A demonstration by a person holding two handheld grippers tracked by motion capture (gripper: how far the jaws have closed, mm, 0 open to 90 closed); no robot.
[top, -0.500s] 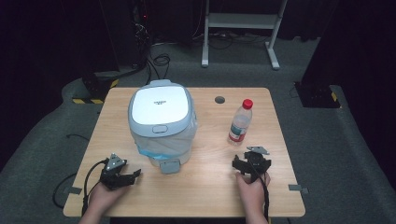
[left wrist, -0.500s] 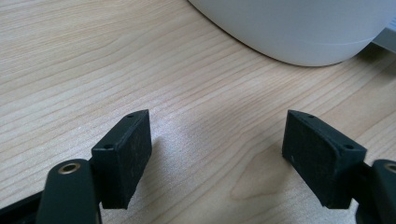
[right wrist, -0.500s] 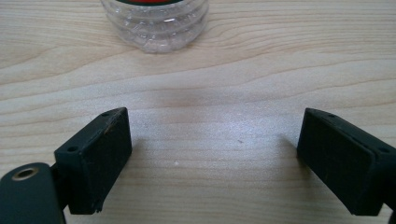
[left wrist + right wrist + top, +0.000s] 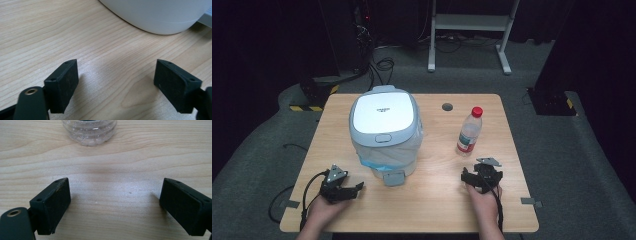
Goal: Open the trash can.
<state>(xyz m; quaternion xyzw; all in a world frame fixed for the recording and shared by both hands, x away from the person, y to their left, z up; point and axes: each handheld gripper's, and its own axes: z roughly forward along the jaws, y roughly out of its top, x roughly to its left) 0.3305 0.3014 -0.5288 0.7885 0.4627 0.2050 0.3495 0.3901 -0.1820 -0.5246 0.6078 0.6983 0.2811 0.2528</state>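
High view: light wood-grain table (image 4: 432,210), rectangular, rounded corners, small dark round grommet (image 4: 447,106) near top edge. Centre-left, rounded white and grey-blue bin (image 4: 385,131), glossy lid with tiny unreadable print, grey tab at front. Right of centre, clear plastic bottle (image 4: 469,131), red cap, red-and-white label, text unreadable. Lower left, left gripper (image 4: 349,189), black, in hand, on table. Lower right, right gripper (image 4: 476,176), black, grey plate on top, just below bottle.

Left gripper view: matte black blocky pads (image 4: 63,85) spread wide, nothing between, bare wood under. Smooth white curved bin wall upper right.

Right gripper view: pads (image 4: 51,205) spread wide, nothing held. Ribbed clear bottle base top centre, standing on wood.
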